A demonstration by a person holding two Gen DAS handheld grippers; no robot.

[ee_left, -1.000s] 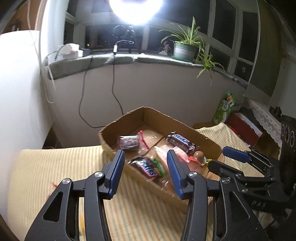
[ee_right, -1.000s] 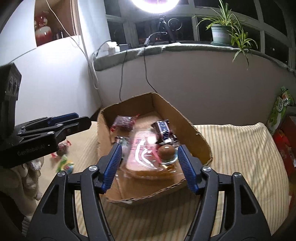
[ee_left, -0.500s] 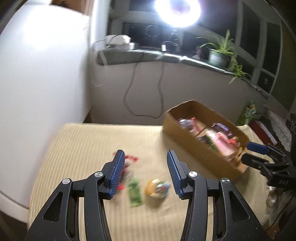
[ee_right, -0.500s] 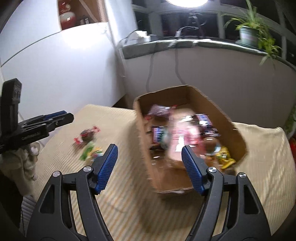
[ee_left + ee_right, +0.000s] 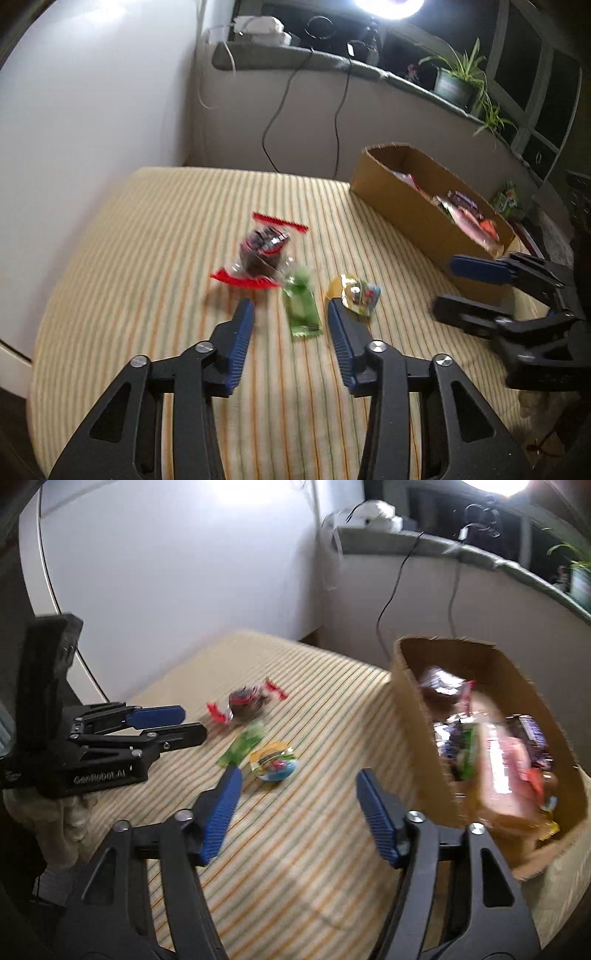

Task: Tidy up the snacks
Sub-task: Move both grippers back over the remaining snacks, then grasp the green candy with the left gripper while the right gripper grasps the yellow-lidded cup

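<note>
White lettering "GenRobot.AI" stands on the black plastic left gripper (image 5: 194, 723), at nine o'clock in the right wrist view.

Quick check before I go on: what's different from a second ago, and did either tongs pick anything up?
Both tongs swung away from the cardboard box to the three loose snacks on the striped cloth. The left tongs, closing, now frame the green packet; the right tongs, also closing, face the yellow round snack. Neither holds anything. The red-edged dark snack and the box contents look unmoved.
</note>
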